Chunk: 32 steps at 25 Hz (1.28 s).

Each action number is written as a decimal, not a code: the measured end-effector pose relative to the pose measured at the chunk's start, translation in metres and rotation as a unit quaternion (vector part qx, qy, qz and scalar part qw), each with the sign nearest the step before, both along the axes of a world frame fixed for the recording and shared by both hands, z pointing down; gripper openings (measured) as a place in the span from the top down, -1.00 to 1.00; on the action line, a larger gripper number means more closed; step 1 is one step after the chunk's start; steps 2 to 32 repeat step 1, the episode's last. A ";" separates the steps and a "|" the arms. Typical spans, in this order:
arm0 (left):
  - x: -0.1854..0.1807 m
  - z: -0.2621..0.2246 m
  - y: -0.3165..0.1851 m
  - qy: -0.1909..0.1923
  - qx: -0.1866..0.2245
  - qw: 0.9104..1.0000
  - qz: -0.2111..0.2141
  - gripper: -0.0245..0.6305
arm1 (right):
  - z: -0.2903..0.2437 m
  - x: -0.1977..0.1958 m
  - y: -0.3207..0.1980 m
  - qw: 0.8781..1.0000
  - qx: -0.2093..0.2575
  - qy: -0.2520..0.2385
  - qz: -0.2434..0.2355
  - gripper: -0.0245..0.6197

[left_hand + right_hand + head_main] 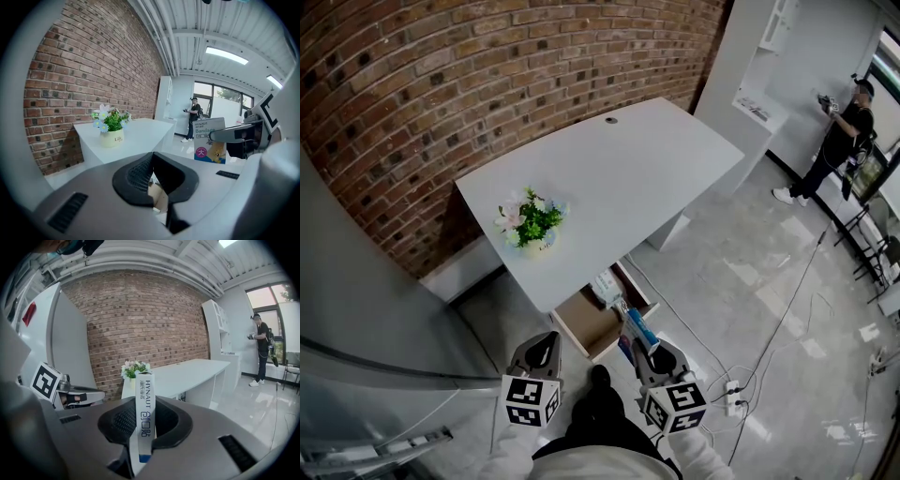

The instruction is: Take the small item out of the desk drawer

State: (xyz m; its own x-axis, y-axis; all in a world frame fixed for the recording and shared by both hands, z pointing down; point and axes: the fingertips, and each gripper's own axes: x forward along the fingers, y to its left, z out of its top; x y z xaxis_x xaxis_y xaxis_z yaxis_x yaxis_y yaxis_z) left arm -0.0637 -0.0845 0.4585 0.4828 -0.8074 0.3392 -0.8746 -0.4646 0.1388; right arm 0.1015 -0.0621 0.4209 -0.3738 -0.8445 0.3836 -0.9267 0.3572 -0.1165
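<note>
Clearly out of the drawer (592,326), the bandage box (145,416) stands upright between the jaws of your right gripper (649,349), which are clenched on its two broad faces. Its lower end drops out of sight behind the pads, so that gripper's view shows only the narrow lettered edge. Ahead of those jaws and a little below, the drawer hangs open under the near edge of the white worktop (619,173). The worktop's lip and the box cover much of its inside, and a pale packet left in it is too small to make out.

Your left gripper (546,349) hangs beside the right one with its jaws slightly parted and nothing between them. Only a sliver of the brown drawer shows through the gap. Seen from that gripper, the box's printed face sits to the right of its jaws, partly covered by the right gripper's jaw.

Beyond both pairs of jaws, a small flower pot (532,225) stands on the worktop. A person (844,131) stands well off, by the far wall.
</note>
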 end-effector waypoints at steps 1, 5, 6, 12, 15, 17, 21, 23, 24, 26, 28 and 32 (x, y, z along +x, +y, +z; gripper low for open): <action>0.000 0.000 0.000 0.000 0.000 1.000 0.000 0.87 | 0.001 0.000 0.000 1.000 -0.001 -0.001 0.000 0.66; 0.000 0.000 0.000 0.000 0.000 1.000 0.000 0.87 | 0.001 0.000 0.000 1.000 -0.001 -0.001 0.000 0.66; 0.000 0.000 0.000 0.000 0.000 1.000 0.000 0.87 | 0.001 0.000 0.000 1.000 -0.001 -0.001 0.000 0.66; 0.000 0.000 0.000 0.000 0.000 1.000 0.000 0.87 | 0.001 0.000 0.000 1.000 -0.001 -0.001 0.000 0.66; 0.000 0.000 0.000 0.000 0.000 1.000 0.000 0.87 | 0.001 0.000 0.000 1.000 -0.001 -0.001 0.000 0.66; 0.000 0.000 0.000 0.000 0.000 1.000 0.000 0.87 | 0.001 0.000 0.000 1.000 -0.001 -0.001 0.000 0.66; 0.000 0.000 0.000 0.000 0.000 1.000 0.000 0.87 | 0.001 0.000 0.000 1.000 -0.001 -0.001 0.000 0.66; 0.000 0.000 0.000 0.000 0.000 1.000 0.000 0.87 | 0.001 0.000 0.000 1.000 -0.001 -0.001 0.000 0.66; 0.000 0.000 0.000 0.000 0.000 1.000 0.000 0.87 | 0.001 0.000 0.000 1.000 -0.001 -0.001 0.000 0.66; 0.000 0.000 0.000 0.000 0.000 1.000 0.000 0.87 | 0.001 0.000 0.000 1.000 -0.001 -0.001 0.000 0.66; 0.000 0.000 0.000 0.000 0.000 1.000 0.000 0.87 | 0.001 0.000 0.000 1.000 -0.001 -0.001 0.000 0.66; 0.000 0.000 0.000 0.000 0.000 1.000 0.000 0.87 | 0.001 0.000 0.000 1.000 -0.001 -0.001 0.000 0.66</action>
